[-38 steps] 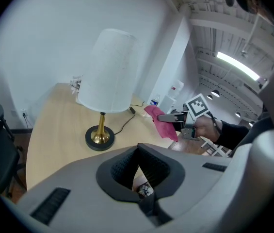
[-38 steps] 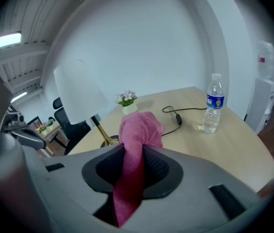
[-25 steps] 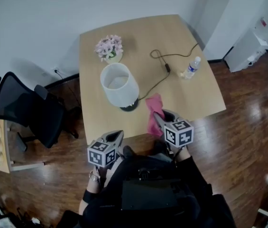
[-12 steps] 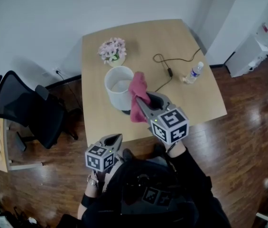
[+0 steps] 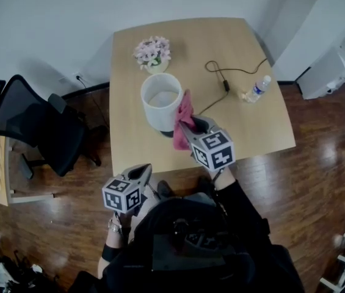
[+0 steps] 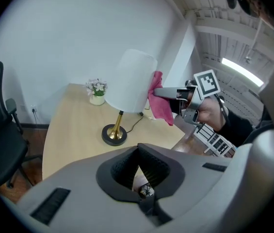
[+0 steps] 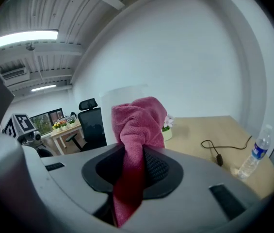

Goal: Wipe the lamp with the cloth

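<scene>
right hand-held gripper (image 5: 189, 127) clamped the pink cloth (image 5: 183, 110), bunched against the lamp (image 5: 159, 99) shade's side. left hand-held gripper (image 5: 144, 169) hung off the table (image 5: 221, 41) edge, jaws together, empty.

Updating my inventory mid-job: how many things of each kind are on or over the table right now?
lamp, with its cord: 1
cloth: 1
flower pot: 1
water bottle: 1
Total: 4
</scene>
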`<state>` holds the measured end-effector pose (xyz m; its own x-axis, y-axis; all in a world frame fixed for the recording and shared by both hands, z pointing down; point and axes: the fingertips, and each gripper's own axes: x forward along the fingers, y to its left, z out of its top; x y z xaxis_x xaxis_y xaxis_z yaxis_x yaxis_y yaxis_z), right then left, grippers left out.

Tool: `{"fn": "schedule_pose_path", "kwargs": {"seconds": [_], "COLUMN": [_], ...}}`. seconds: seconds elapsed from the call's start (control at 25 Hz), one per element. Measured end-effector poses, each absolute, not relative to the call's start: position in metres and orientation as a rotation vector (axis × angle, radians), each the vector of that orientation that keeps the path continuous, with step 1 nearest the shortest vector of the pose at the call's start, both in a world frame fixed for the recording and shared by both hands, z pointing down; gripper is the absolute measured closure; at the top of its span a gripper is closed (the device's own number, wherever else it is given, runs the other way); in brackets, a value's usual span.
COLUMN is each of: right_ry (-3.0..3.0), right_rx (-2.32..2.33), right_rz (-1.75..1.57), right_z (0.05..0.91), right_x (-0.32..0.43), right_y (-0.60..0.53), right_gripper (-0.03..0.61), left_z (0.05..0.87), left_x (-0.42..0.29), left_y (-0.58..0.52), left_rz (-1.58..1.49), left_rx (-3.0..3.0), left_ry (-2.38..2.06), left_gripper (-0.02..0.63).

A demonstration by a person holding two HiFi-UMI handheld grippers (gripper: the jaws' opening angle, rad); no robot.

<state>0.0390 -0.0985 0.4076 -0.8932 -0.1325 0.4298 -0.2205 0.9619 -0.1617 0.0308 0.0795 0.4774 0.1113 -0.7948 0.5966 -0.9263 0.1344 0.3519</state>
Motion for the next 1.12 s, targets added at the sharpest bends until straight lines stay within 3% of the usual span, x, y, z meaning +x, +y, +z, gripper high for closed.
{"fn": "schedule_pose_path", "kwargs": {"seconds": [0.52,0.8,1.12], "right_ry": [-2.431,-2.640,-2.840], "right_rx": [0.258,0.279,0.191], "right_rz": [0.319,0.258,0.096], "right_z": [0.516,0.415,0.316], "right_x": [0.062,0.078,0.047], "right_y": [-0.102,-0.093,-0.062], "right_gripper": [0.480,0.480,0.480], "left_z": [0.486,0.481,0.480], "left_x": [0.027,0.029,0.027], "left_y": [0.076,0.061,0.057], "left_rz": [0.258,0.281,0.289], "left_rx": [1.673,1.730,1.767], "left_ry": [-1.719,-1.703,-1.675], "left_gripper": [0.621,0.621,0.621]}}
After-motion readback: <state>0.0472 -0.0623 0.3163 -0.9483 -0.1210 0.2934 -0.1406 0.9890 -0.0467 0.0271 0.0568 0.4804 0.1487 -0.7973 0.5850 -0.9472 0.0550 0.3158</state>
